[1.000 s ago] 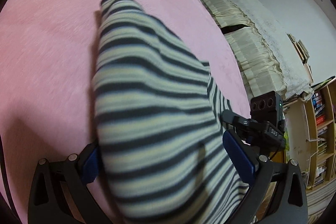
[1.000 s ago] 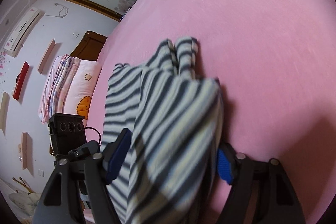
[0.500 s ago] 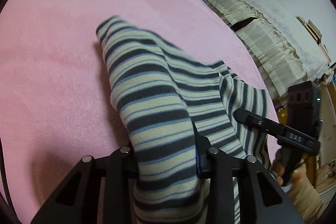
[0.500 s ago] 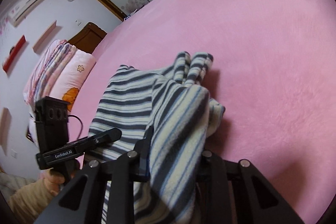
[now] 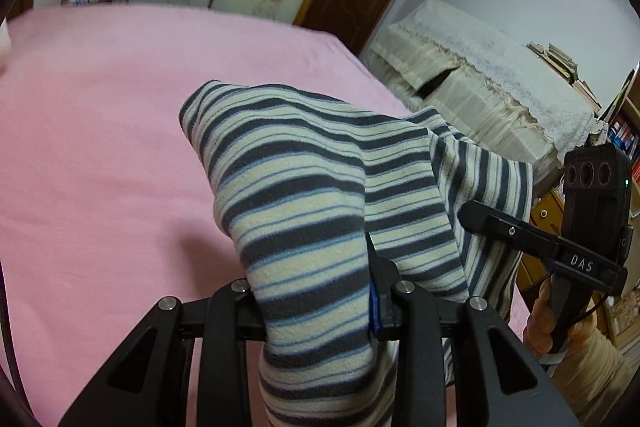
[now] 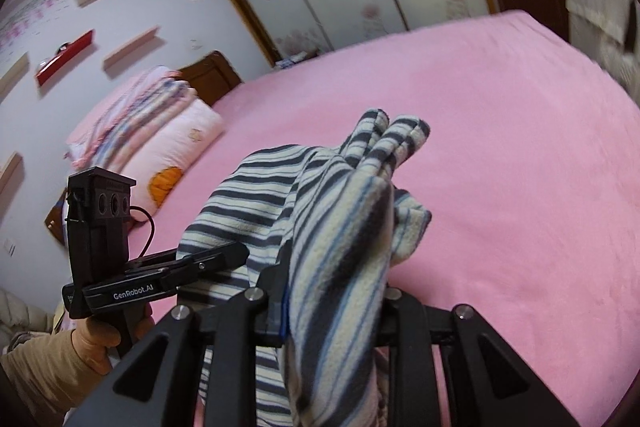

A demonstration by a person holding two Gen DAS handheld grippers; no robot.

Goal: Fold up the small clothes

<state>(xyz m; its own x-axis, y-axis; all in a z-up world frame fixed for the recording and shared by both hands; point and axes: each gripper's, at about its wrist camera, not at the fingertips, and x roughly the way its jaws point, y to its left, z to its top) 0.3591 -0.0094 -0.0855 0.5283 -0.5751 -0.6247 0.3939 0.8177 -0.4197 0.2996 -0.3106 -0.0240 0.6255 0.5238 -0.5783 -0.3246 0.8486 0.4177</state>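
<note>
The striped fleece garment [image 5: 312, 195] hangs bunched between both tools above the pink bed [image 5: 100, 131]. The left gripper [image 5: 316, 303] has its jaws clamped narrow on a thick fold of it. The right gripper [image 6: 332, 307] has its jaws likewise pinched on a fold. A hand [image 6: 96, 343] holds the left tool's handle. A pillow [image 6: 176, 147] lies far left.

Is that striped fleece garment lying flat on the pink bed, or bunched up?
Bunched up. The grey-and-cream striped fleece garment hangs in folds, pinched by the left tool and right tool over the pink bed cover.
</note>
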